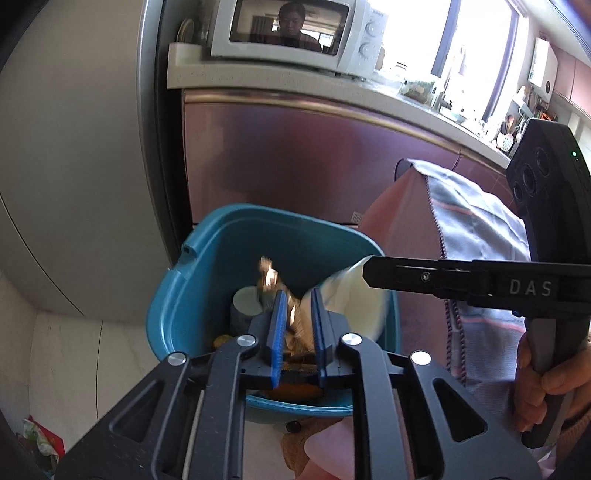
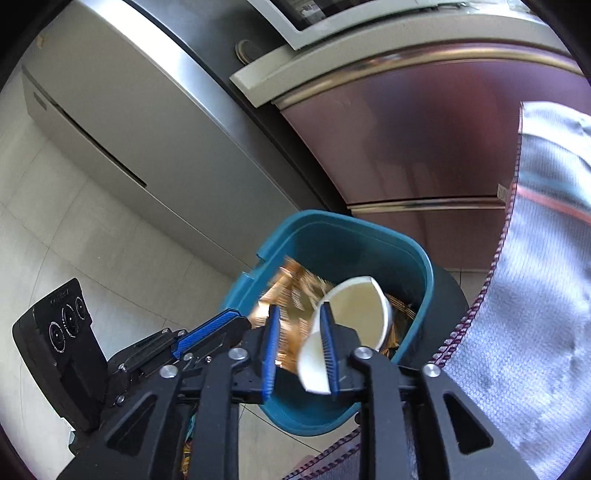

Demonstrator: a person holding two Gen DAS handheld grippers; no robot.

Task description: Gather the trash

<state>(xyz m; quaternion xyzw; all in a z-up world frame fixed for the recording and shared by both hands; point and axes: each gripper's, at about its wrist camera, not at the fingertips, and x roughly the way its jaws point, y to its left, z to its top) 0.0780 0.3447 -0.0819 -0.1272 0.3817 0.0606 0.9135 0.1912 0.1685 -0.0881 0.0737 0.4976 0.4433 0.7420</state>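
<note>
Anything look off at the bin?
The white paper cup is squashed out of round and hangs tilted over the teal bin, one right-gripper finger inside its mouth. A blurred brown wrapper sits beside it, at the left gripper.

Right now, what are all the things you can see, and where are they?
trash bin: one, teal, on the floor in front of the cabinet
paper cup: one, white, squashed, over the bin at the right gripper's fingers
wrapper: one, shiny gold-brown, blurred, over the bin
microwave: one, white, on the counter
cabinet: one, maroon, under the counter
towel: one, grey-blue, draped at right
left gripper: one, black with blue pads
right gripper: one, black with blue pads
hand: one, gripping the right handle
</note>
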